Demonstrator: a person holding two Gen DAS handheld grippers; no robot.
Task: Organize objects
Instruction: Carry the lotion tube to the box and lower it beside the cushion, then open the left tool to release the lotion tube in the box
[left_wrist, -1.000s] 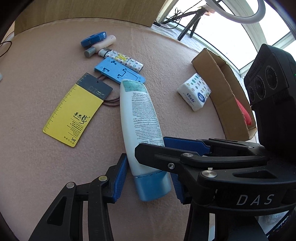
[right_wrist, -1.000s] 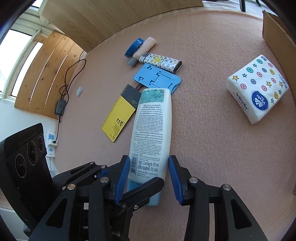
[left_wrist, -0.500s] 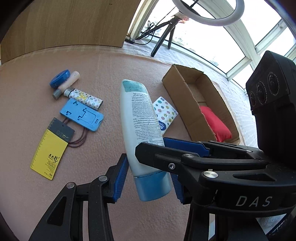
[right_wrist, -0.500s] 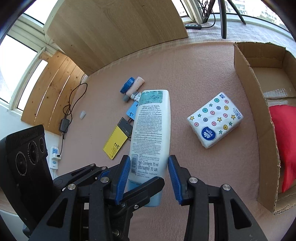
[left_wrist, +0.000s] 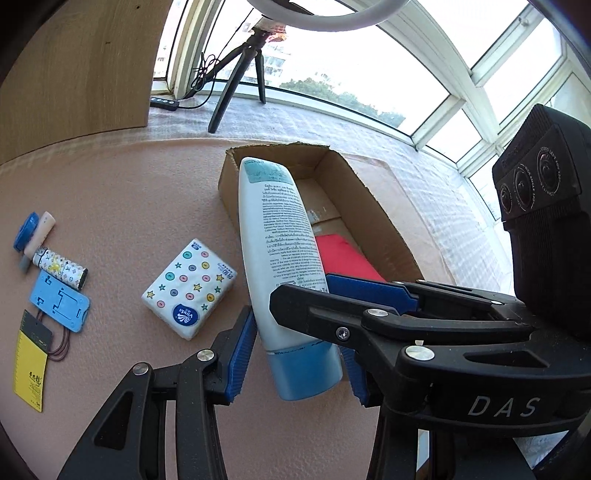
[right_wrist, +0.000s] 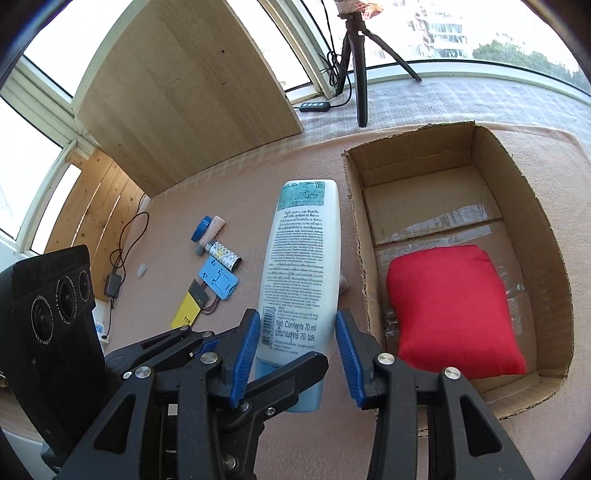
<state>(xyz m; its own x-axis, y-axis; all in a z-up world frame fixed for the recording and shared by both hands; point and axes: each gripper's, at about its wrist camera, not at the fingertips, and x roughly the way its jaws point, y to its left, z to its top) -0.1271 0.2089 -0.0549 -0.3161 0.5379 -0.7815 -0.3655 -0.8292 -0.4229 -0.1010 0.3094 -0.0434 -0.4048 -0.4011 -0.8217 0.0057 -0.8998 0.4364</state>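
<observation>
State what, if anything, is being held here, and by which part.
The white plastic lotion bottle with a blue cap is held at its lower end, just above the cap, clamped by both the left gripper and right gripper.

White bottle back label reads "Net. Contents 70 ml" plus Thai print, "160" on its teal sticker, tissue pack logo possibly "Vinda", "DAS" on right gripper's body

Glossy plastic bottle, matt corrugated cardboard box, red cloth cushion.
</observation>
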